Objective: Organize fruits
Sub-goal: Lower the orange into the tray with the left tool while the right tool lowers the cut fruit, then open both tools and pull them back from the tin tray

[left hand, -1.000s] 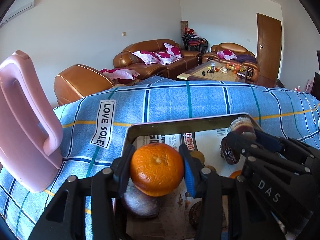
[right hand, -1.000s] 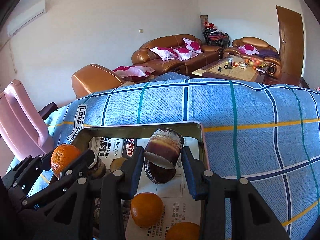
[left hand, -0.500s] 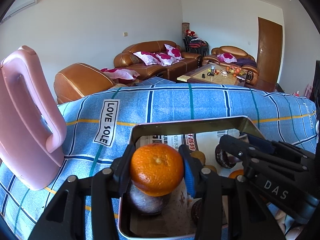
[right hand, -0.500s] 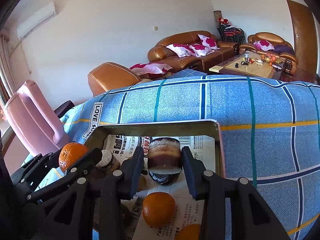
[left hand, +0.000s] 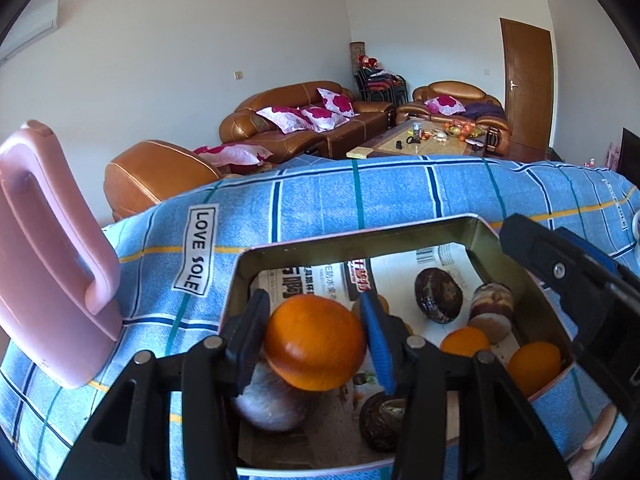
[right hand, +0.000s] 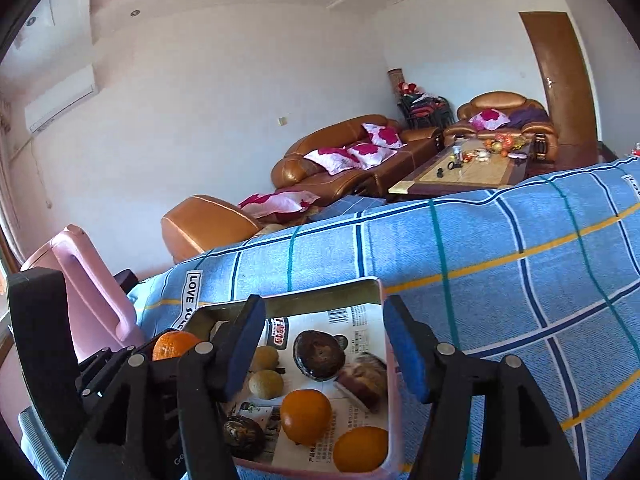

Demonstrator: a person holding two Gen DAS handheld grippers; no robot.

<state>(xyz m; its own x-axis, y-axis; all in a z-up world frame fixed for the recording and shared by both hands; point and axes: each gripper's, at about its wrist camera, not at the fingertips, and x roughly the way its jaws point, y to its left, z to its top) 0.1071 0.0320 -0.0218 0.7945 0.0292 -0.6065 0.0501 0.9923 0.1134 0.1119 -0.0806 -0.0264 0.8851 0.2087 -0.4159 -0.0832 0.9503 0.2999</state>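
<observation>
A metal tray [left hand: 360,240] lined with newspaper lies on the blue plaid cloth; it also shows in the right wrist view [right hand: 376,286]. My left gripper [left hand: 314,330] is shut on an orange [left hand: 316,342] and holds it above the tray's near left part. My right gripper [right hand: 324,346] is open and empty above the tray. The dark striped fruit [right hand: 362,380] lies on its side in the tray's right part, next to a dark round fruit [right hand: 319,355]. Two oranges [right hand: 306,416] [right hand: 360,454] and two small brownish fruits [right hand: 266,384] also lie in the tray.
A pink chair back [left hand: 48,256] stands left of the tray. The blue plaid cloth [right hand: 500,264] stretches to the right and beyond the tray. Brown sofas [left hand: 304,120] and a coffee table [left hand: 428,144] stand far behind.
My right gripper has opened and let go of the dark striped fruit, which now lies in the tray. The gripper has pulled back and up. My left gripper still holds the orange.
</observation>
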